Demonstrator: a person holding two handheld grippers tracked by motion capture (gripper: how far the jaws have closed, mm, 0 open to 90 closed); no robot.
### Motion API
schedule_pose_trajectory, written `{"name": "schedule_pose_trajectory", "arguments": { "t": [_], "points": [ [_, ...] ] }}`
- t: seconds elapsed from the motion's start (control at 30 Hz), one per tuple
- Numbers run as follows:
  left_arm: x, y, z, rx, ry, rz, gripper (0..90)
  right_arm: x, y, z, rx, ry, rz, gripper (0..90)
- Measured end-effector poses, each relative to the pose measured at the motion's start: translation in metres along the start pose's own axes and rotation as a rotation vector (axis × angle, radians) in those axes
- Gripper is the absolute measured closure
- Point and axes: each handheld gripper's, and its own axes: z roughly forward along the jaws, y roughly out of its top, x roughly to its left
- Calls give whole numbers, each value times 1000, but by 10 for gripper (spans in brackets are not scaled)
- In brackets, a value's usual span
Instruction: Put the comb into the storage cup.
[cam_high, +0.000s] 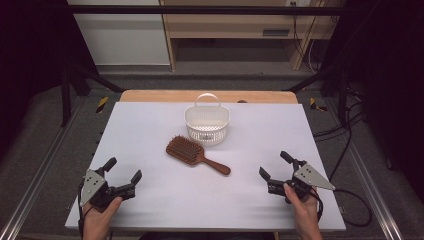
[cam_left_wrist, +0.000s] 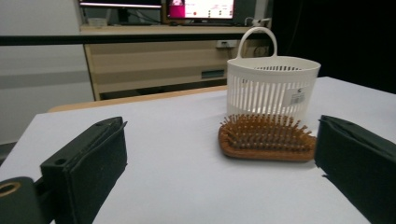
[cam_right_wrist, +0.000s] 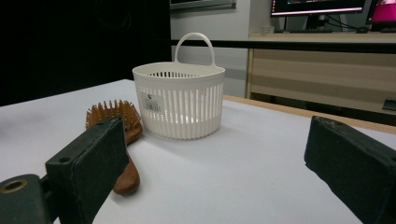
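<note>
Where the high view looks down, a pale white rectangular table top (cam_high: 165, 200) fills the middle, with a strip of light wood showing along its far edge and grey floor with metal rails on both sides; beyond it stand a white cabinet and a wooden shelf unit, and dark curtains close the left and right. Near the far middle of the table stands a white slotted plastic basket with a hoop handle (cam_high: 207, 124), and just in front of it lies a brown wooden paddle hairbrush (cam_high: 196, 155), bristles up, its handle pointing toward the near right. The left gripper (cam_high: 123, 170) sits at the near left corner and the right gripper (cam_high: 275, 164) at the near right, both with jaws spread wide and nothing between them; broad bare surface lies between each and the brush, and the near edge runs close under both hands. From the left gripper view, the two black jaws stand wide apart over bare table, the hairbrush (cam_left_wrist: 266, 138) lies ahead with the basket (cam_left_wrist: 272, 86) right behind it, and monitors glow on the wooden desk at the back. From the right gripper view, the jaws again stand released and empty, the basket (cam_right_wrist: 179, 101) stands ahead, the hairbrush (cam_right_wrist: 122, 140) lies to its left, partly behind the left jaw, and open table stretches right toward the wooden far edge.
</note>
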Motion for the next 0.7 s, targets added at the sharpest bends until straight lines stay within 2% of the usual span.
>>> {"name": "schedule_pose_trajectory", "arguments": {
  "t": [0.17,0.23,0.4,0.5,0.7],
  "points": [
    [-3,1,2,13,-16,4,39,-2,0,-1,3,-11,6,54],
    [-4,2,5,33,-32,8,38,-2,0,0,9,-18,7,53],
    [-3,6,11,60,-40,16,37,0,0,0,19,-20,-8,53],
    [-2,15,19,80,-52,35,38,0,0,1,25,-27,-29,54],
    [0,37,41,128,-77,88,39,1,0,2,23,-27,-26,53]
  ]
}}
